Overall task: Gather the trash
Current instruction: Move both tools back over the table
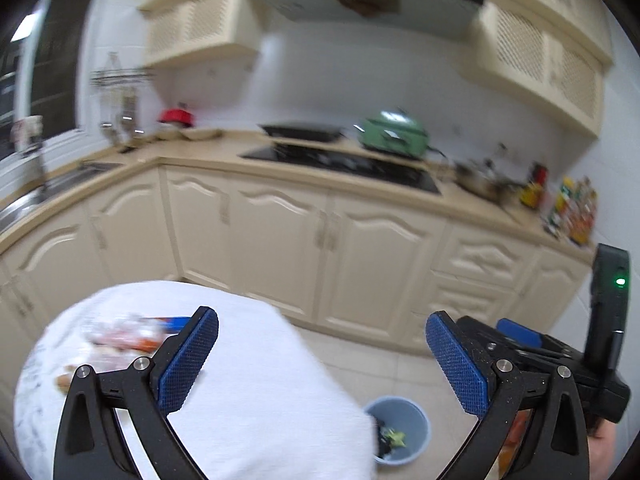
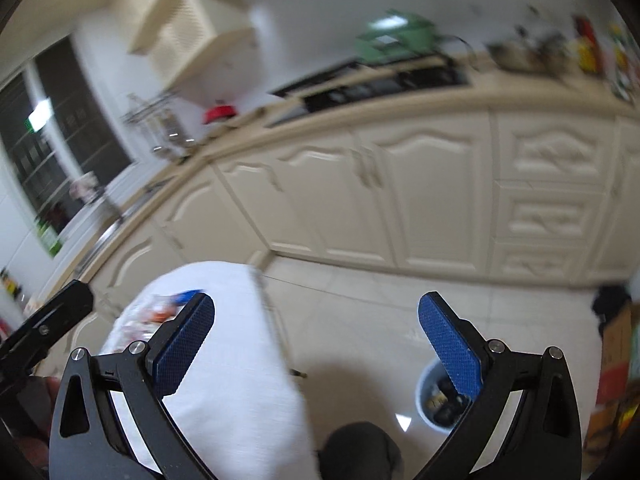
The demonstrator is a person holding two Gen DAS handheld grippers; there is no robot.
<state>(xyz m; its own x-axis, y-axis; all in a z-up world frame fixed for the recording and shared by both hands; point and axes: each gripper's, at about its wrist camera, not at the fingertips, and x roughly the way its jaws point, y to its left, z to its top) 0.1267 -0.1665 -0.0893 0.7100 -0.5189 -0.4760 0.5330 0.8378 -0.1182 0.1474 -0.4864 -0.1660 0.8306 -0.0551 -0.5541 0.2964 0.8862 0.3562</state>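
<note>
My left gripper [image 1: 322, 360] is open and empty, held above a white-clothed table [image 1: 256, 392]. A blurred pile of wrappers and trash [image 1: 124, 340] lies at the table's far left, beyond the left finger. A grey-blue bin [image 1: 400, 432] with some trash in it stands on the floor past the table's right edge. My right gripper [image 2: 316, 352] is open and empty, over the table edge [image 2: 240, 380] and floor. The trash pile [image 2: 156, 312] shows by its left finger, the bin [image 2: 436, 400] behind its right finger. The right gripper's body [image 1: 560, 360] shows at the left view's right.
Cream kitchen cabinets [image 1: 280, 240] run behind the table, with a hob [image 1: 340, 164], a green pot [image 1: 394, 134], a sink [image 1: 40, 196] and bottles [image 1: 572, 208] on the counter. The floor [image 2: 360, 320] is pale tile. Boxes [image 2: 616, 360] stand at the right.
</note>
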